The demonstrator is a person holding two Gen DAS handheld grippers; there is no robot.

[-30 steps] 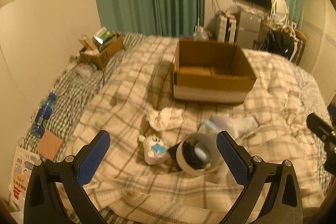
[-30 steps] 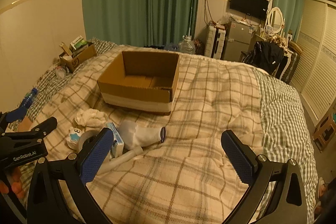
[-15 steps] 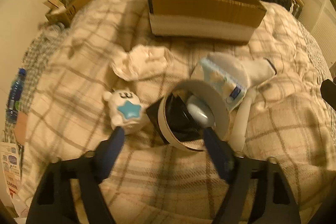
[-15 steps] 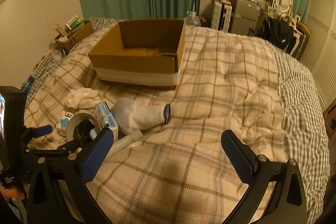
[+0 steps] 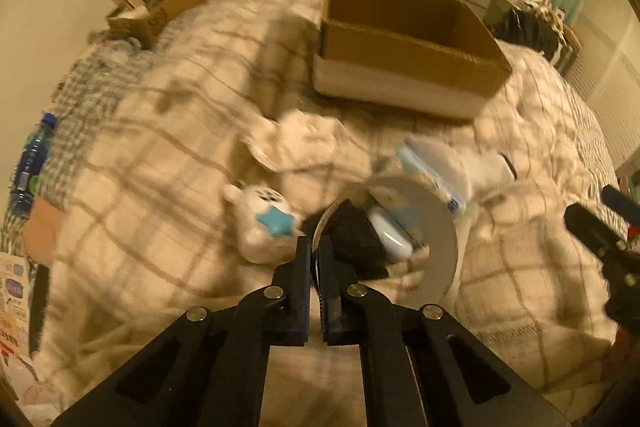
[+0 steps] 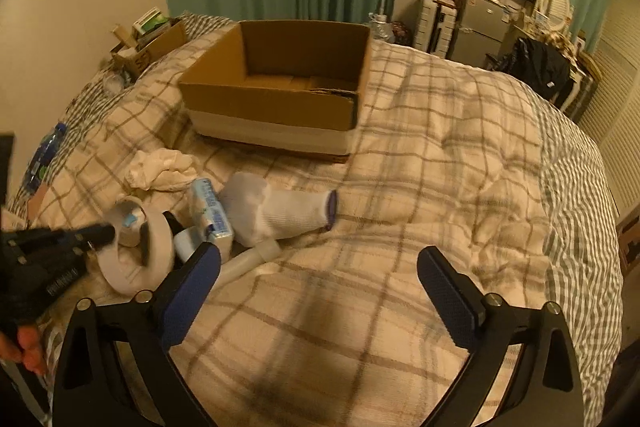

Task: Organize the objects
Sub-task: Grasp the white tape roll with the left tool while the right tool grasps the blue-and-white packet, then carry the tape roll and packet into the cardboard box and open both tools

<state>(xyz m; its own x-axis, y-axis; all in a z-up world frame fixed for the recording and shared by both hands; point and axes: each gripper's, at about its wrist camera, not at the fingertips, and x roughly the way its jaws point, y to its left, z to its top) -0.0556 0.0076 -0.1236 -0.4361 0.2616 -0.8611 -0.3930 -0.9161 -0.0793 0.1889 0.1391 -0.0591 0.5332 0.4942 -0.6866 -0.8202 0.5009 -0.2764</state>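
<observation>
My left gripper [image 5: 316,247] is shut on the near rim of a wide white tape roll [image 5: 440,227], which it holds tilted just above the bed; the roll also shows in the right wrist view [image 6: 156,251]. Around the roll lie a white plush toy with a blue star [image 5: 264,219], a black item [image 5: 356,239], a pale blue case [image 5: 392,235], a tissue pack [image 6: 210,209], a white sock [image 6: 280,213], a crumpled white cloth [image 6: 160,169] and a white tube [image 6: 252,257]. An open cardboard box [image 6: 280,107] stands behind them. My right gripper [image 6: 320,277] is open and empty above the quilt.
The plaid quilt [image 6: 440,167] covers the bed. A small box of clutter [image 6: 148,39] sits at the far left corner. A blue water bottle [image 5: 32,159] and papers lie along the left edge. Furniture and a TV stand at the back right.
My left gripper has closed from wide open onto the tape roll's rim and tipped the roll up. My right gripper has shifted slightly nearer the objects, still open.
</observation>
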